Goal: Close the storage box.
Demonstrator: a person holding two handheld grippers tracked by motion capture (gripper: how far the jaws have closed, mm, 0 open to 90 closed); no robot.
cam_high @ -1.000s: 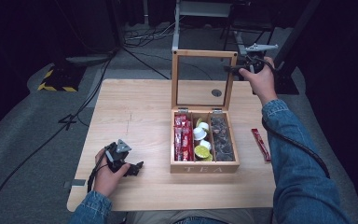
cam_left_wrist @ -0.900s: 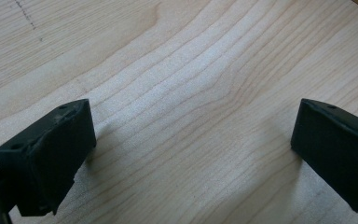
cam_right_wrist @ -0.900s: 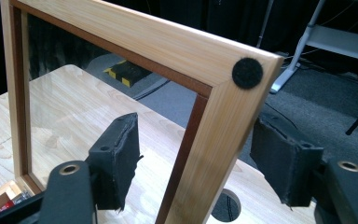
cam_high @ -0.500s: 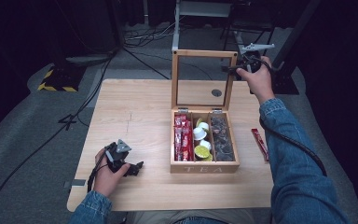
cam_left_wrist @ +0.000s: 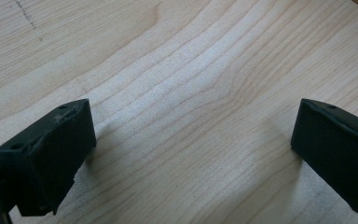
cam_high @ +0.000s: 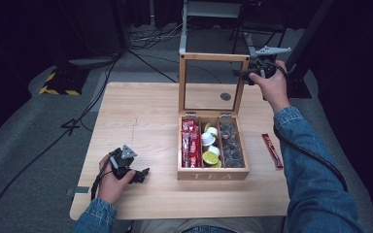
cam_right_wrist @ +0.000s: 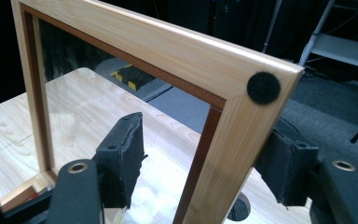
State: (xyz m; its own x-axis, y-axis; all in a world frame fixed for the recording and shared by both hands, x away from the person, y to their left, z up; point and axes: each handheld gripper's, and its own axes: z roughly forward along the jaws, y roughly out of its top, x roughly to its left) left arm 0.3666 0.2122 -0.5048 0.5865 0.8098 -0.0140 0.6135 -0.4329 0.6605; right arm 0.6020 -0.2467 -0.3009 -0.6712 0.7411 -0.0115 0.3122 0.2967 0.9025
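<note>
A wooden box marked TEA (cam_high: 212,175) stands on the table with its glass lid (cam_high: 213,57) raised upright. Its three compartments hold red sachets (cam_high: 189,143), white and yellow pods (cam_high: 209,141) and dark packets (cam_high: 230,143). My right gripper (cam_high: 243,74) is open at the lid's top right corner. In the right gripper view the lid frame (cam_right_wrist: 168,46) runs between the jaws, with a gap beside the left jaw; a black felt dot (cam_right_wrist: 263,87) marks the corner. My left gripper (cam_high: 143,174) rests open on the bare table (cam_left_wrist: 191,70) left of the box, holding nothing.
One red sachet (cam_high: 272,150) lies on the table right of the box. A round cable hole (cam_high: 226,96) shows through the lid's glass. Cables and a yellow-black striped block (cam_high: 58,82) lie on the floor beyond the table's far left corner.
</note>
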